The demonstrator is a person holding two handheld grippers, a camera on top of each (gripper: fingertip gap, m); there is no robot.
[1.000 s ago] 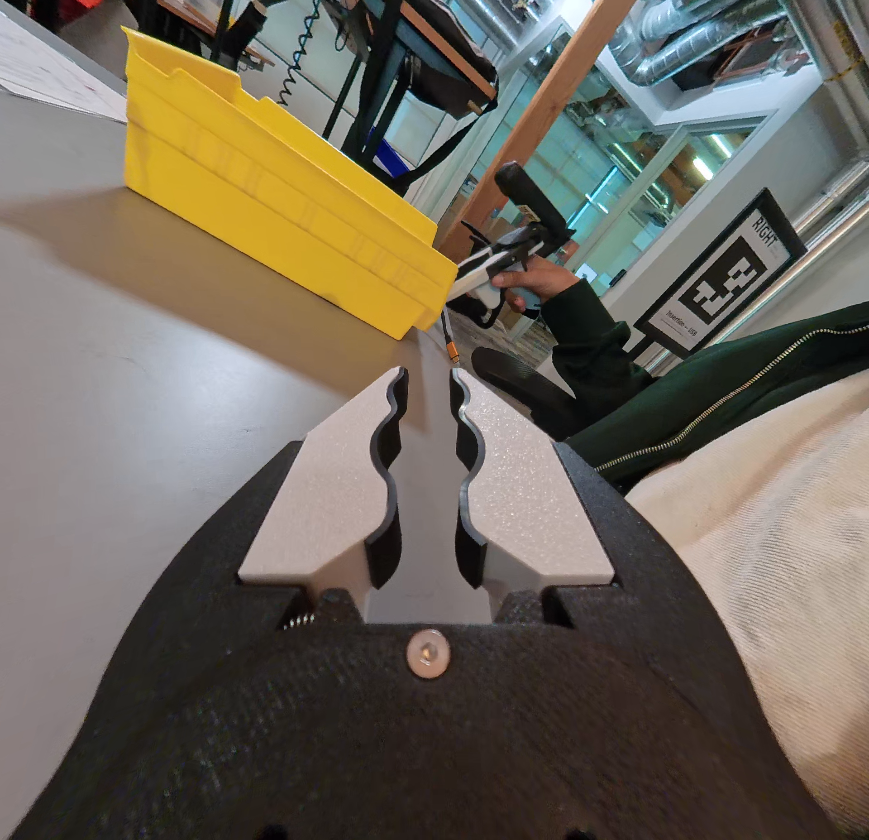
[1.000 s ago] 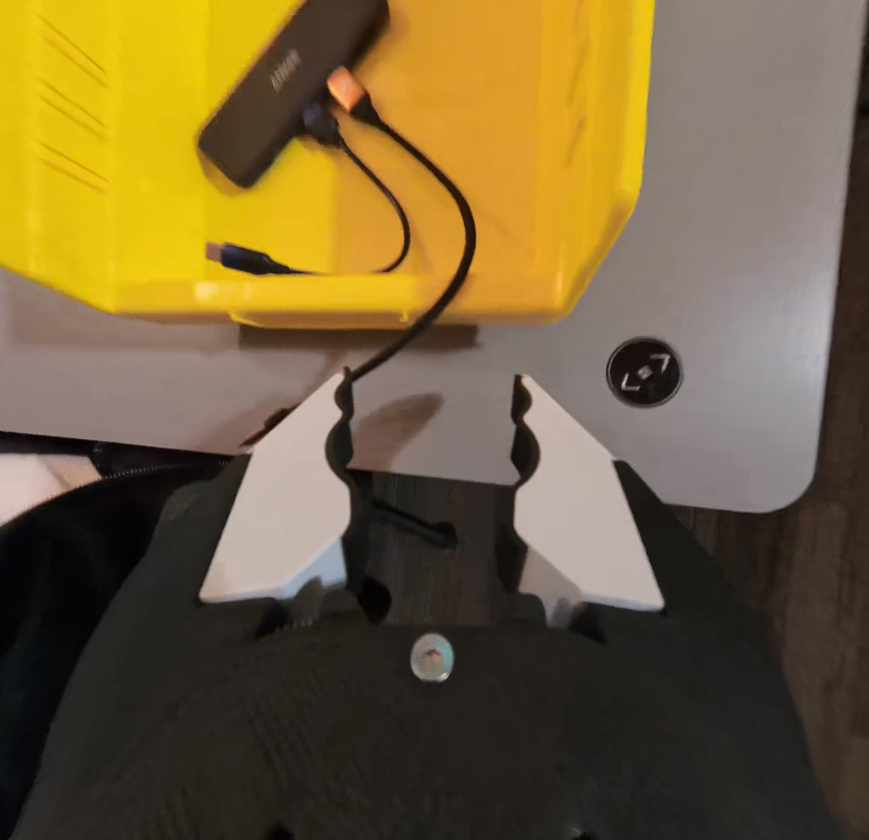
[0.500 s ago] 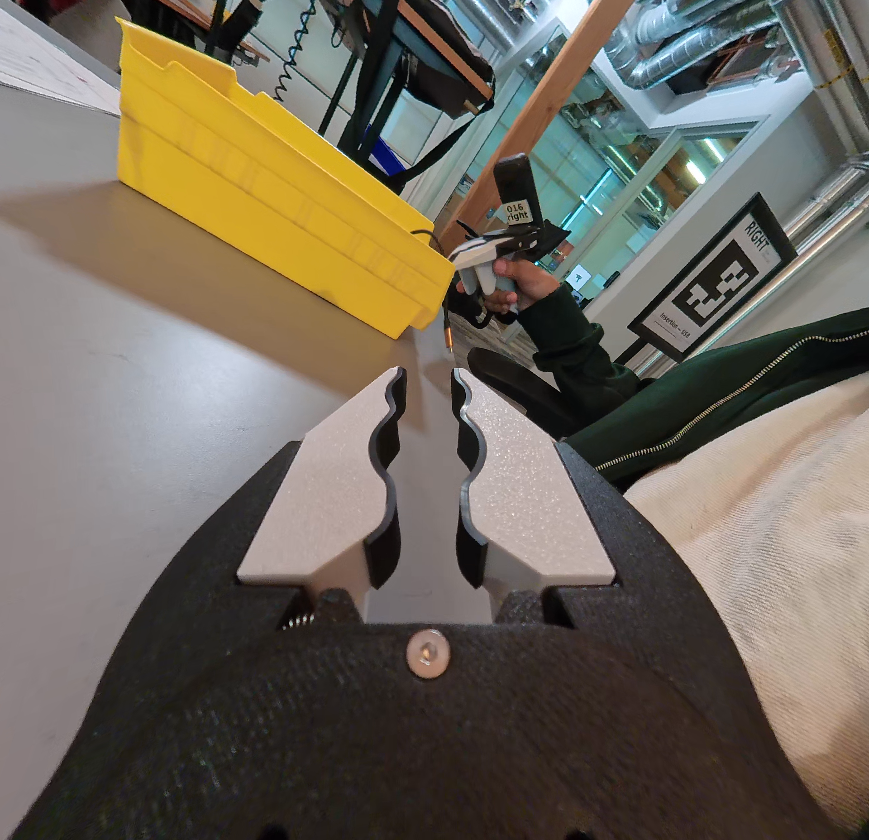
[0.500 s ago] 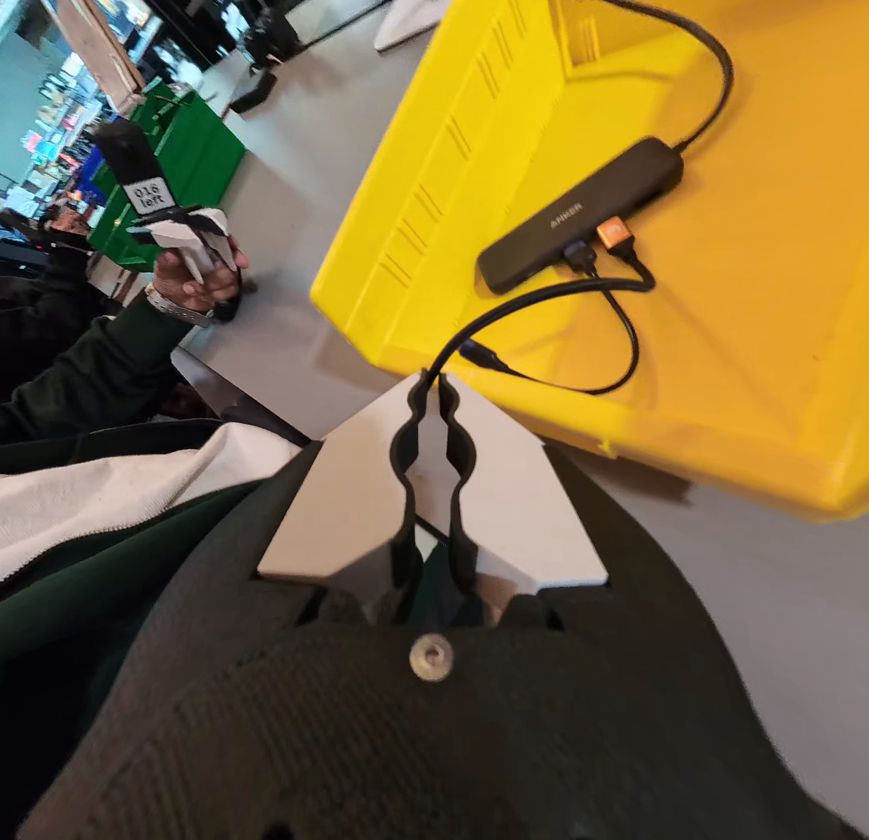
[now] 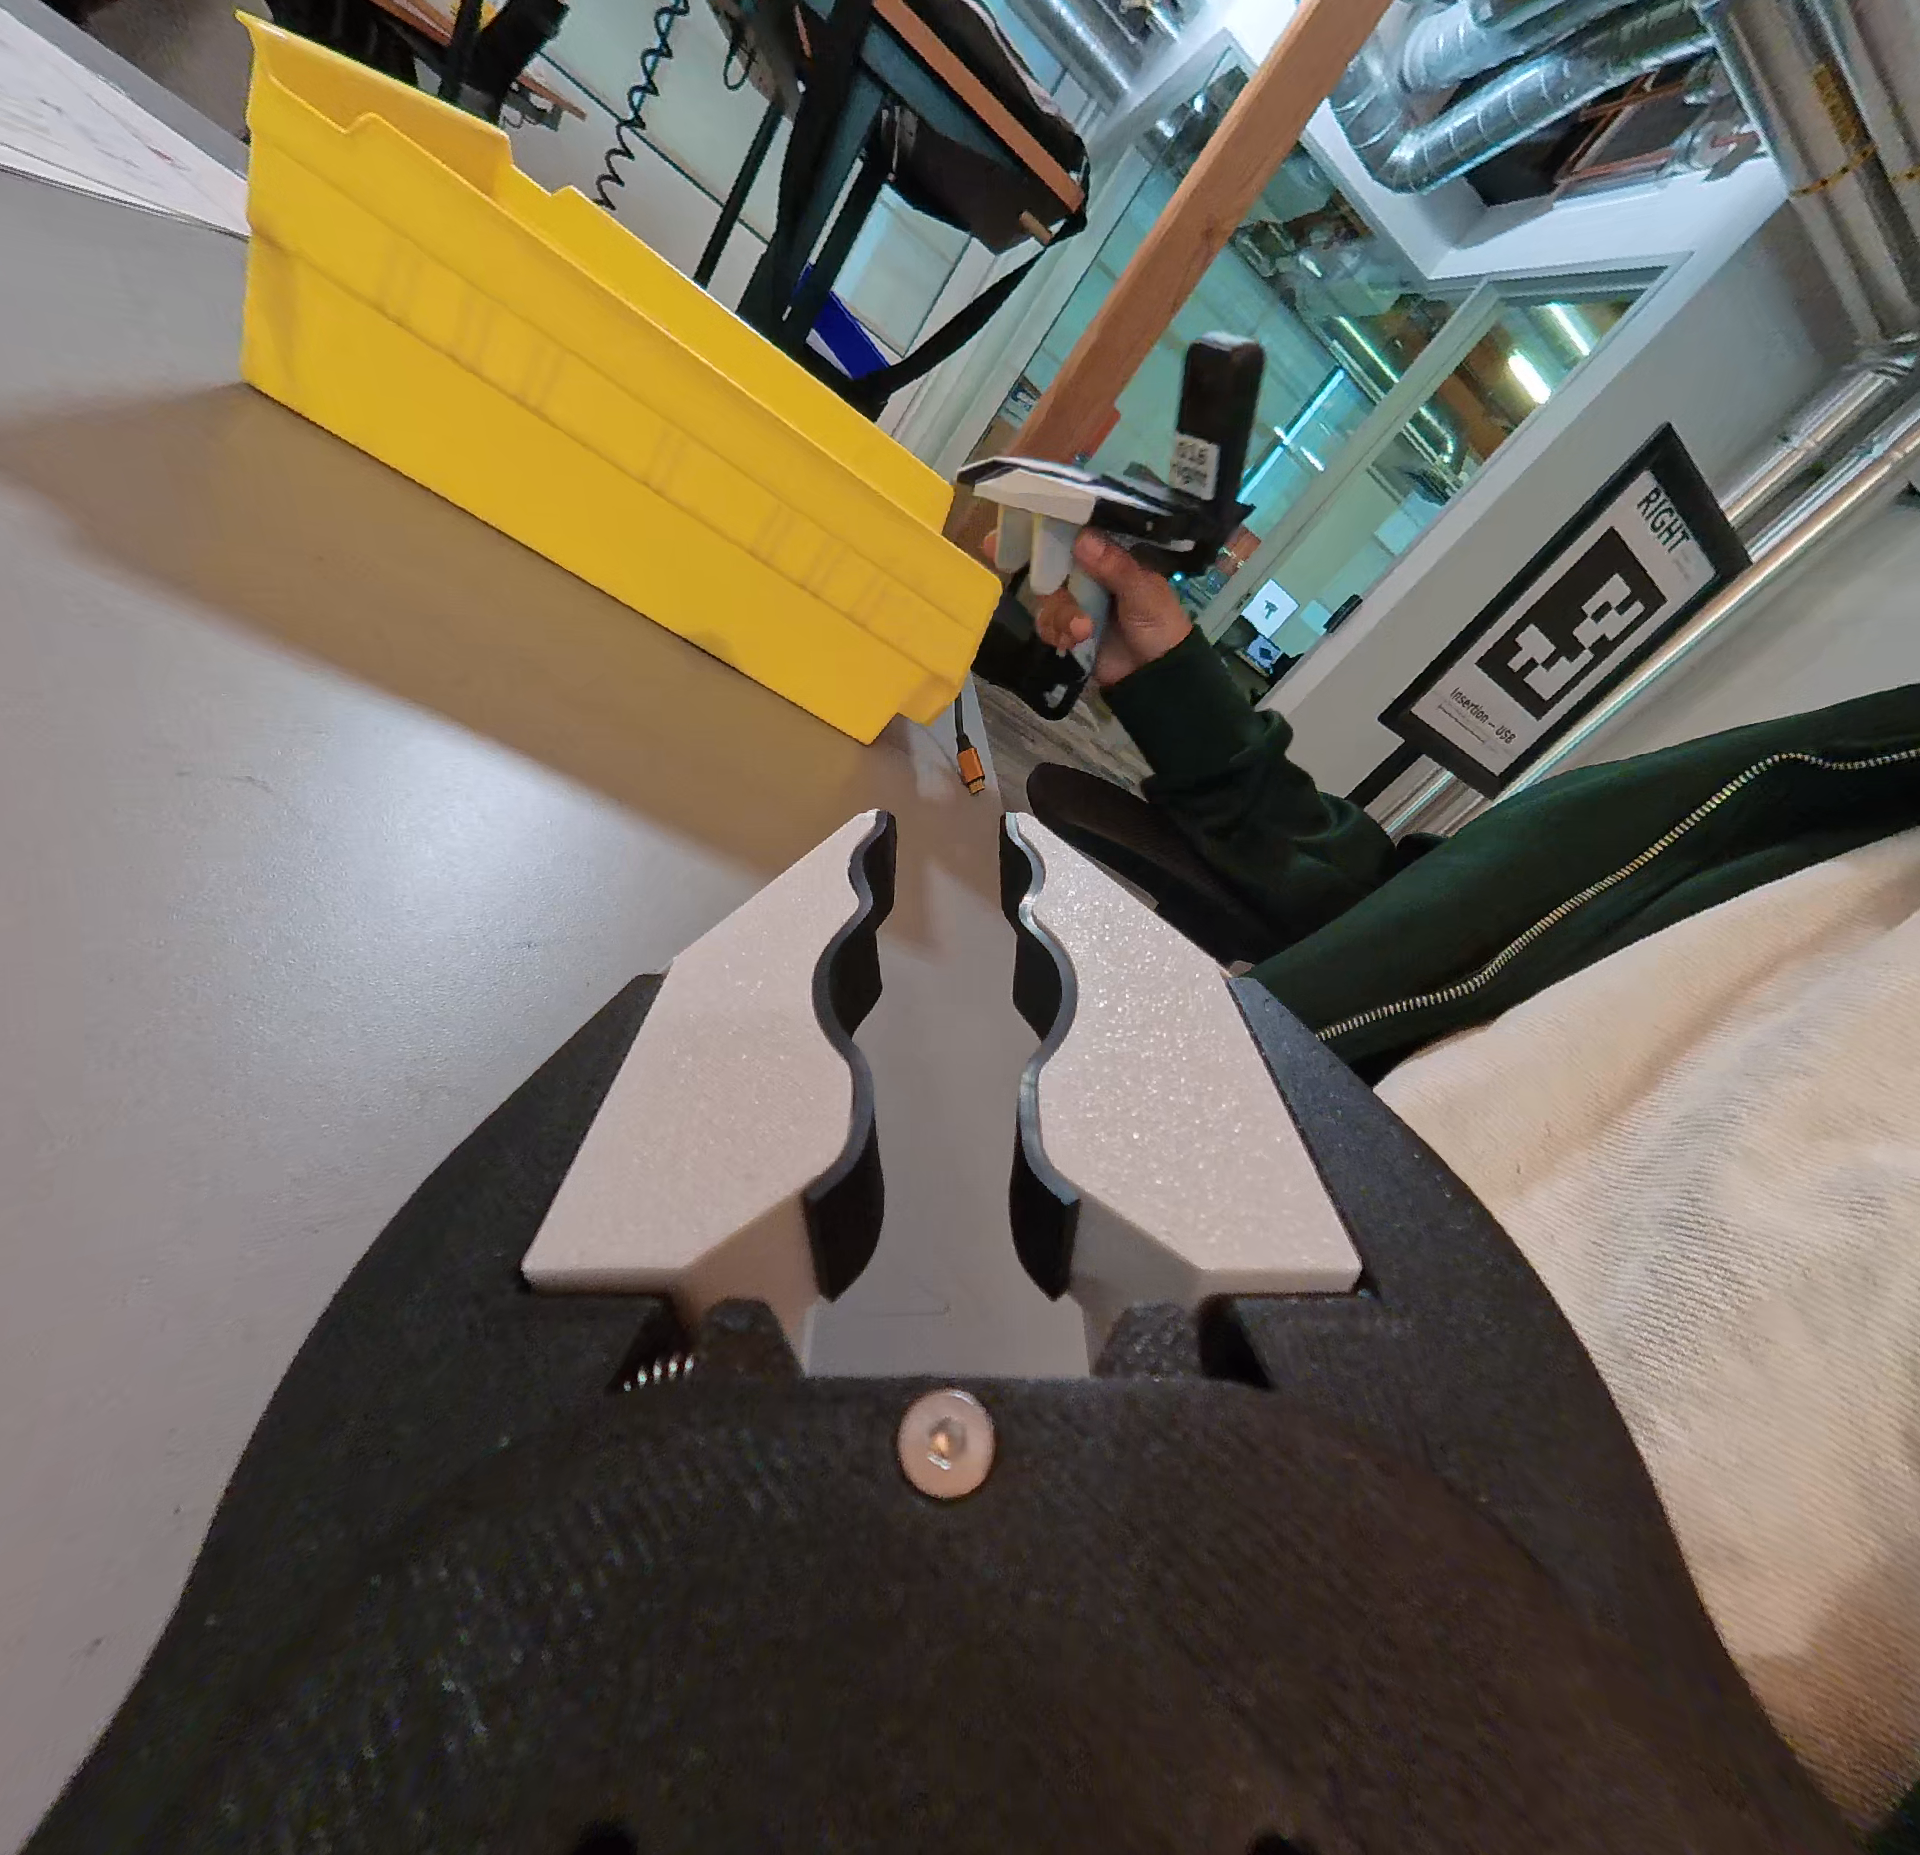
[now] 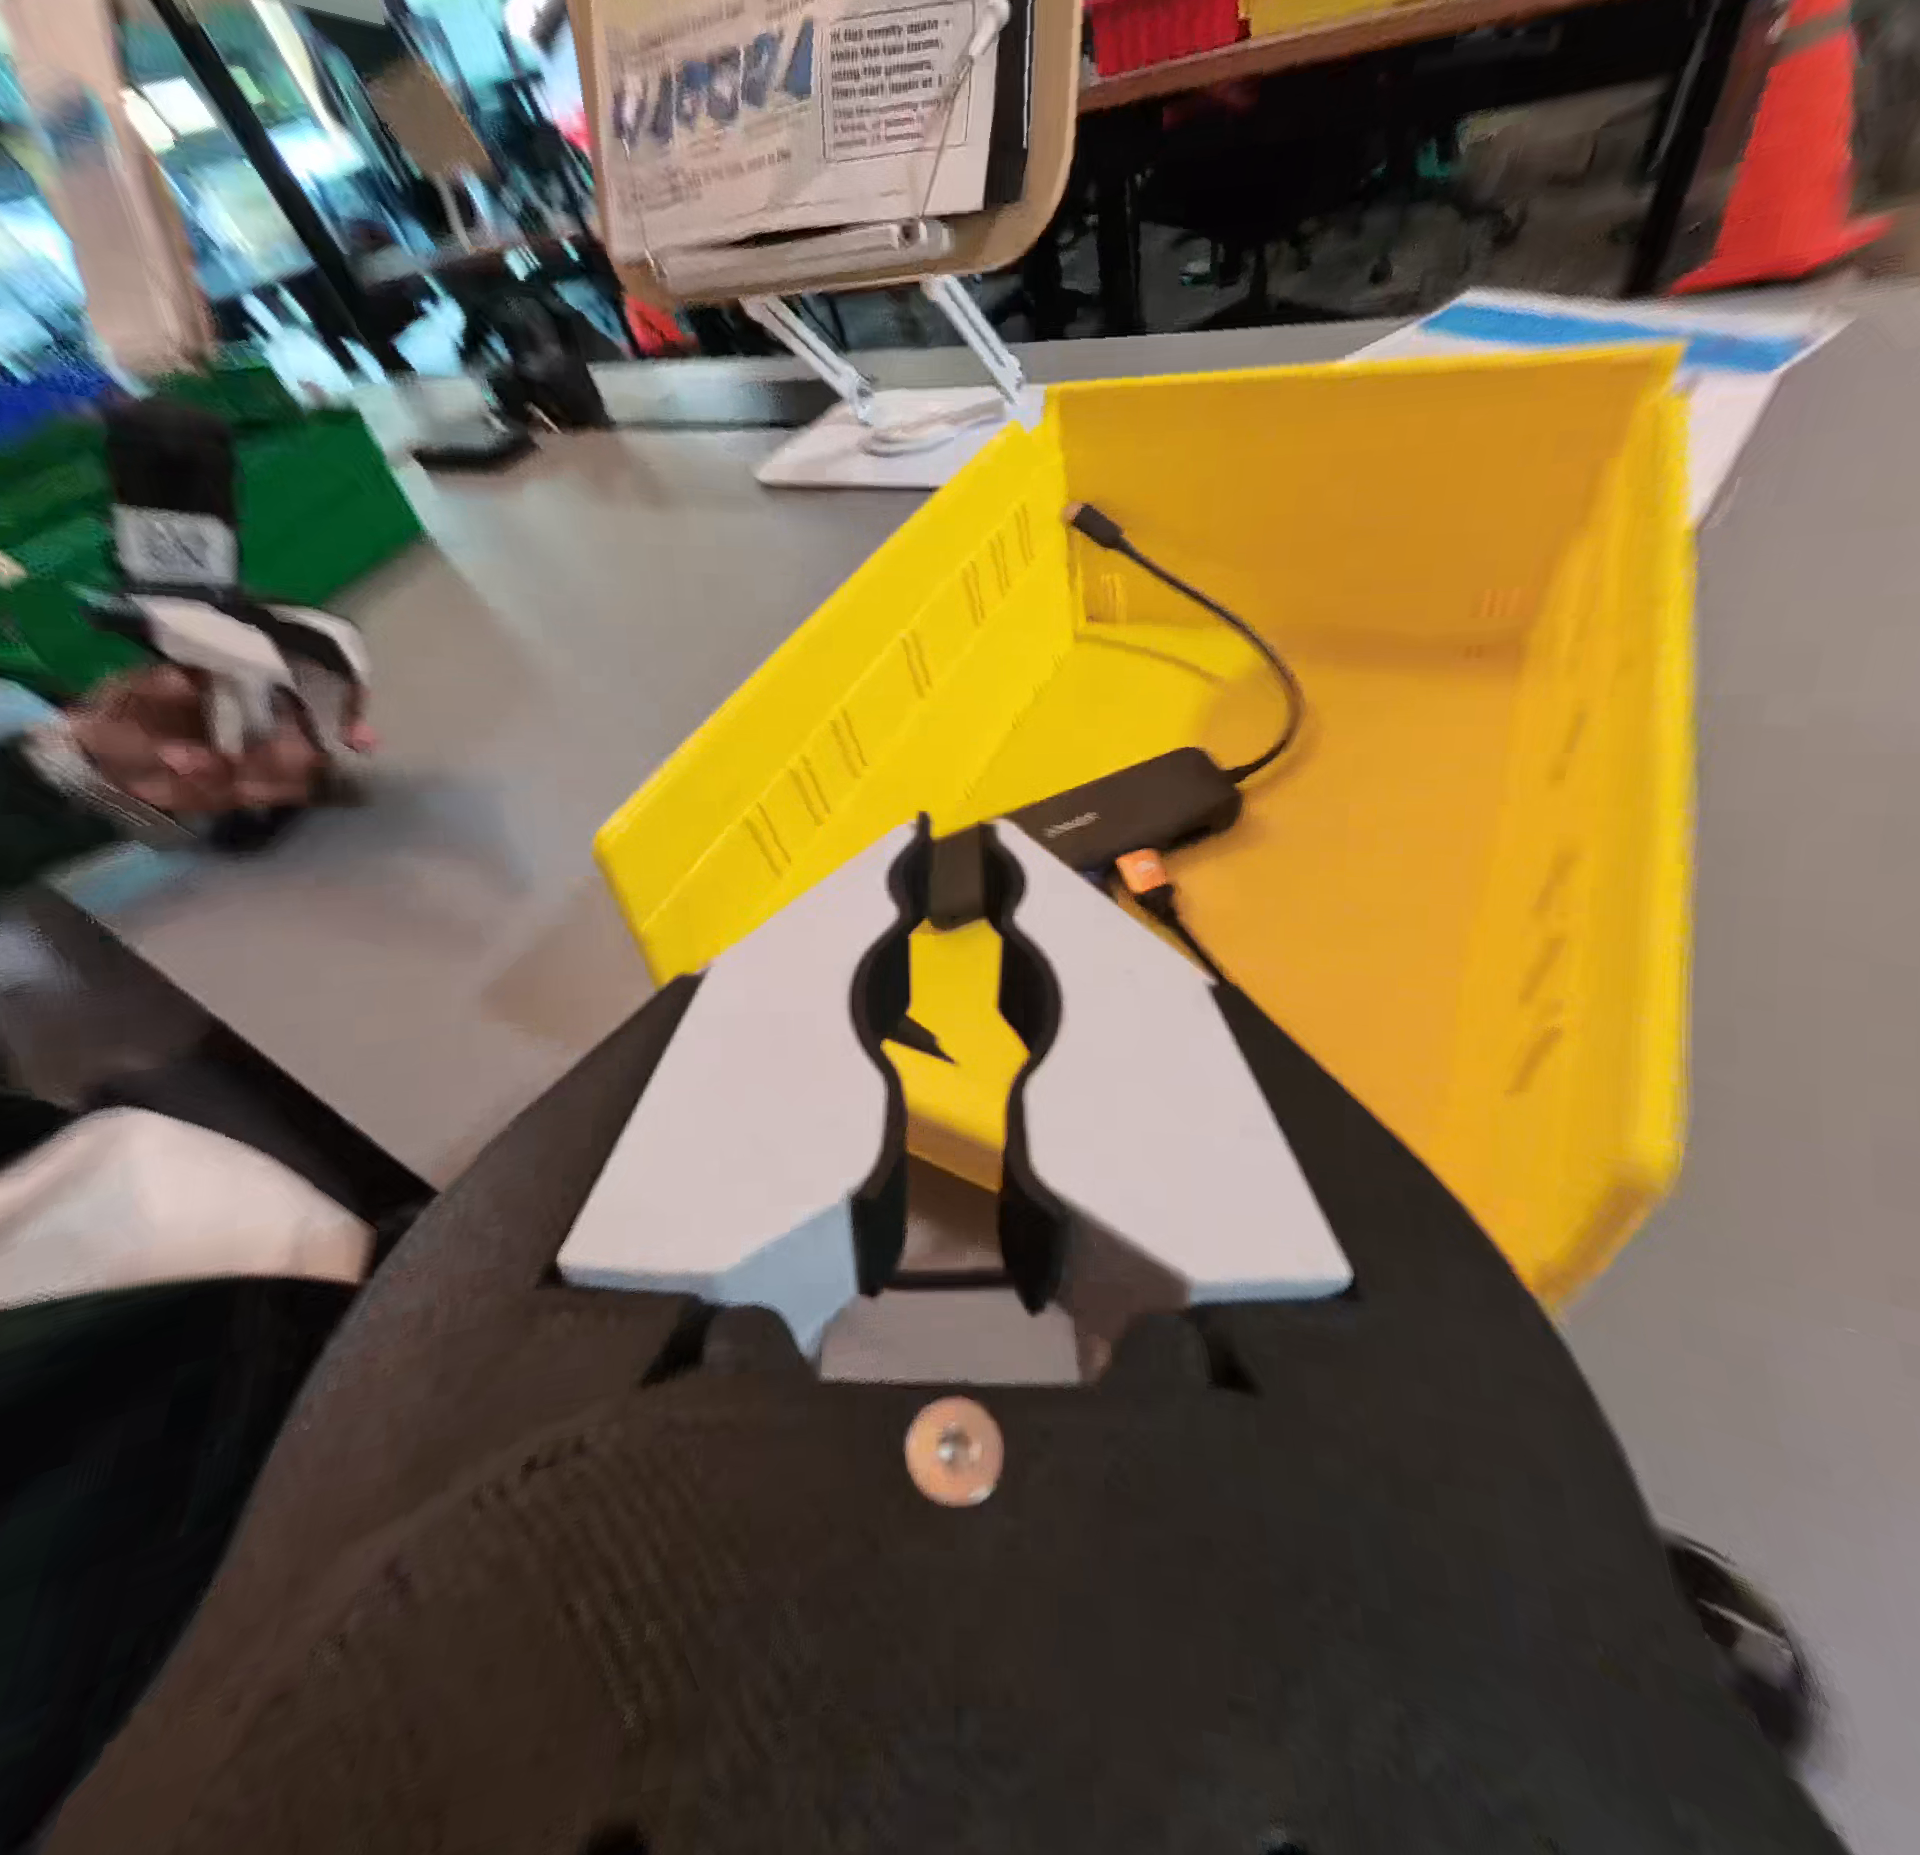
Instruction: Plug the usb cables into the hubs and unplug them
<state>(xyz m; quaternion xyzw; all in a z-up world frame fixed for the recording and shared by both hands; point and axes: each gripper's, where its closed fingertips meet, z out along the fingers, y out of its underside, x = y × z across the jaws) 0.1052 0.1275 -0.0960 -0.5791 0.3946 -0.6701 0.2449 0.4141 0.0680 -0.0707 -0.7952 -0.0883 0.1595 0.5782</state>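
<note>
A black USB hub (image 6: 1143, 803) lies in the yellow bin (image 6: 1455, 766) with an orange plug (image 6: 1141, 870) in its side. The plug's black cable runs down behind my right finger. My right gripper (image 6: 956, 849) hovers over the bin's near corner, its jaws nearly shut on that black cable. In the left wrist view the right gripper (image 5: 997, 475) is level at the corner of the bin (image 5: 582, 434), and the cable's orange free end (image 5: 971, 766) hangs below. My left gripper (image 5: 945, 829) lies low over the grey table, narrowly open and empty.
The hub's own lead (image 6: 1205, 610) curls to the bin's back corner. A document stand (image 6: 821, 143) and a green bin (image 6: 312, 496) are behind, and papers (image 6: 1621, 330) lie past the yellow bin. The table edge and a person's lap (image 5: 1662, 1182) are on the right.
My right gripper closed on the black cable at the table edge, then rose and levelled over the bin's corner. The left gripper has not moved.
</note>
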